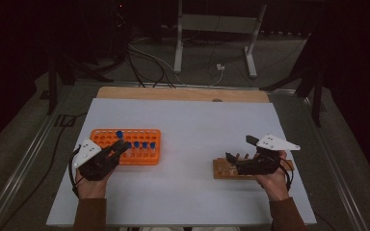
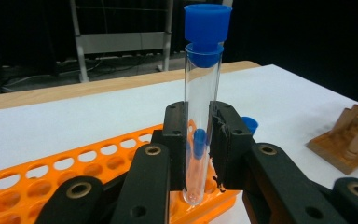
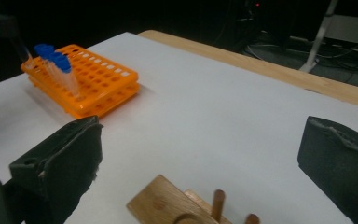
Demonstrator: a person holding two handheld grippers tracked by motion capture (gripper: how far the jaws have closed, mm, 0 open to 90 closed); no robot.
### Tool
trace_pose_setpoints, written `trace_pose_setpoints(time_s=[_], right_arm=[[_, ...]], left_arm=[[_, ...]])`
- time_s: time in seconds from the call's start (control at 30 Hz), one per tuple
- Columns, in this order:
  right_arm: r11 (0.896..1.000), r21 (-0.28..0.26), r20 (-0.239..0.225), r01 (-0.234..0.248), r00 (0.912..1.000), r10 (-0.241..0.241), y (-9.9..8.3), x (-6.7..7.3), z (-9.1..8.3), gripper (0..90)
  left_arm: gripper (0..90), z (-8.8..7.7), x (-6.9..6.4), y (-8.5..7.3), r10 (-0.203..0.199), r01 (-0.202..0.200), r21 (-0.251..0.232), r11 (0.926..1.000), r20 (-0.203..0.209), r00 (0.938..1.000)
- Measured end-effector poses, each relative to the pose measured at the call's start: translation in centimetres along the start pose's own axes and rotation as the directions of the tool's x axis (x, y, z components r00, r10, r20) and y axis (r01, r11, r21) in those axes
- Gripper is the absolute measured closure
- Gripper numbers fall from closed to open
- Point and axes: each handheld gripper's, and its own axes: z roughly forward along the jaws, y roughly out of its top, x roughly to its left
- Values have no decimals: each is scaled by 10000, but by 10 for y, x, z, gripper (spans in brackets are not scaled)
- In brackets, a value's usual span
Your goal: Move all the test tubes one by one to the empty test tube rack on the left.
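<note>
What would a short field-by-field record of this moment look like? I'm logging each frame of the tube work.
left gripper: jaws shut on the test tube
test tube: clear, blue cap, upright, its bottom just above the orange rack
orange rack: on the white table, more blue-capped tubes standing in it
right gripper: jaws open, nothing between them, above the wooden stand
wooden stand: on the table at the right, pegs upright
white table: bare between rack and stand
</note>
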Motion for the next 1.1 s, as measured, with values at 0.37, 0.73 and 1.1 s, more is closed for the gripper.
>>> trace_pose_setpoints(time_s=[0.37, 0.73, 1.1], right_arm=[[9981, -312, 441, -537, 9975, 550, -3, -17, -15, 2], [9979, -314, 458, -565, 9973, 579, -4, -18, -16, 2], [9982, -245, 408, -549, 9976, 558, -6, -17, -14, 2]], left_arm=[[781, 1, 6, -9, 138, -145, -47, 9999, -1138, 9934], [781, 17, 13, -23, 53, -10, 299, 9996, -1456, 9893], [782, 30, 16, -36, 77, 99, 1229, 9924, -1419, 9899]])
